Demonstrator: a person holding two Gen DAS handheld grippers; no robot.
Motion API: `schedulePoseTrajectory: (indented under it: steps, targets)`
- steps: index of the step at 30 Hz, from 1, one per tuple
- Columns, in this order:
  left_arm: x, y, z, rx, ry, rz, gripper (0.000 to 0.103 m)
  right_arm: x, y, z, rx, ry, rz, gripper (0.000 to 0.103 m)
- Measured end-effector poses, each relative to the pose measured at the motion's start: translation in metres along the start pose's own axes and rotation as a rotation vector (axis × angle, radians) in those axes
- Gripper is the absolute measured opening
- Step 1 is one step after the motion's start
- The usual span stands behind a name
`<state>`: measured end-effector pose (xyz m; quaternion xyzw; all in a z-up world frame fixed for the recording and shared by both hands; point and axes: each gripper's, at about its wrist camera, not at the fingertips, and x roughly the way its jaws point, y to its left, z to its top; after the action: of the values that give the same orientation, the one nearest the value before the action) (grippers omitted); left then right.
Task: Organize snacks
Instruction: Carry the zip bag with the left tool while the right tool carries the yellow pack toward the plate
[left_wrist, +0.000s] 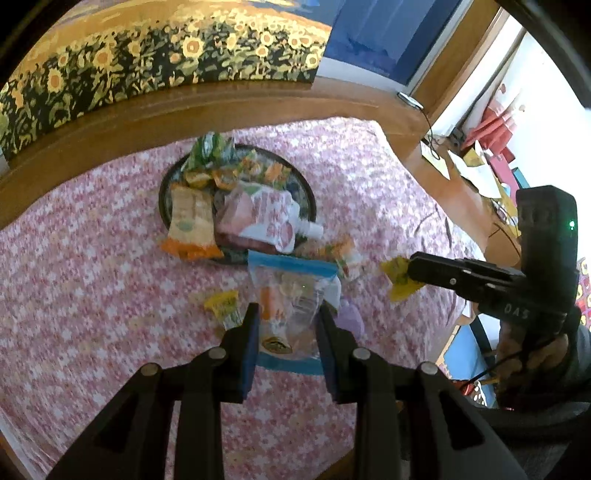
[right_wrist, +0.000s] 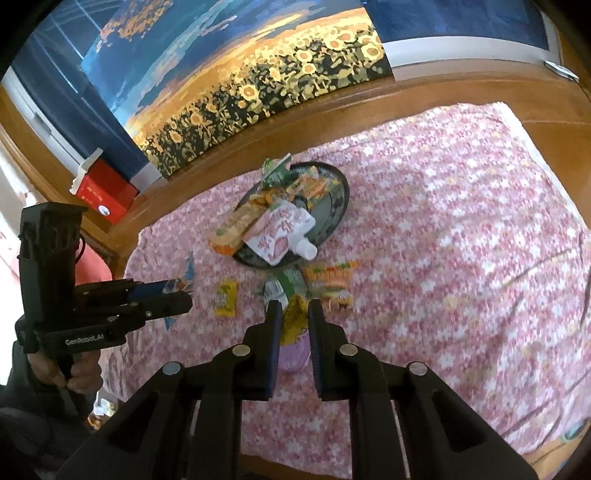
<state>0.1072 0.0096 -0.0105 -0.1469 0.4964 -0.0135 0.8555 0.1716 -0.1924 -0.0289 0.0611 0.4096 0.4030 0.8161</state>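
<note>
My left gripper (left_wrist: 288, 313) is shut on a clear zip bag (left_wrist: 293, 280) with a blue top, and a few snacks show inside it. It hangs above the pink flowered cloth (left_wrist: 92, 258). In the right wrist view the left gripper (right_wrist: 186, 297) comes in from the left with the zip bag (right_wrist: 181, 282). My right gripper (right_wrist: 295, 311) is shut on a yellow snack packet (right_wrist: 293, 319). From the left wrist view the right gripper (left_wrist: 408, 271) holds that yellow packet (left_wrist: 398, 282) to the right of the bag.
A dark round plate (right_wrist: 341, 201) holds a white strawberry pouch (right_wrist: 280, 232), an orange cracker pack (left_wrist: 192, 221) and small sweets. Loose on the cloth lie another yellow packet (right_wrist: 226, 298), an orange gummy pack (right_wrist: 332, 278) and a purple item (right_wrist: 293, 356). A sunflower painting (right_wrist: 258, 92) stands behind.
</note>
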Motion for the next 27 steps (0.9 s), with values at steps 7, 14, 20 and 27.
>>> schedulePoseTrajectory:
  steps: [7, 14, 20, 27]
  targets:
    - [0.004, 0.007, 0.018, -0.011, -0.010, 0.008, 0.031, 0.007, 0.000, 0.016, -0.010, -0.004, 0.017, 0.002]
    - [0.009, 0.013, 0.027, -0.029, -0.010, 0.016, 0.031, 0.013, 0.000, 0.024, -0.041, 0.001, 0.022, 0.002]
    - [0.011, 0.015, 0.029, -0.038, -0.009, 0.012, 0.031, 0.027, -0.014, 0.002, -0.130, 0.064, -0.133, 0.028]
    - [0.013, 0.015, 0.026, -0.040, 0.005, 0.017, 0.031, 0.052, -0.033, -0.012, -0.106, 0.128, -0.172, 0.028]
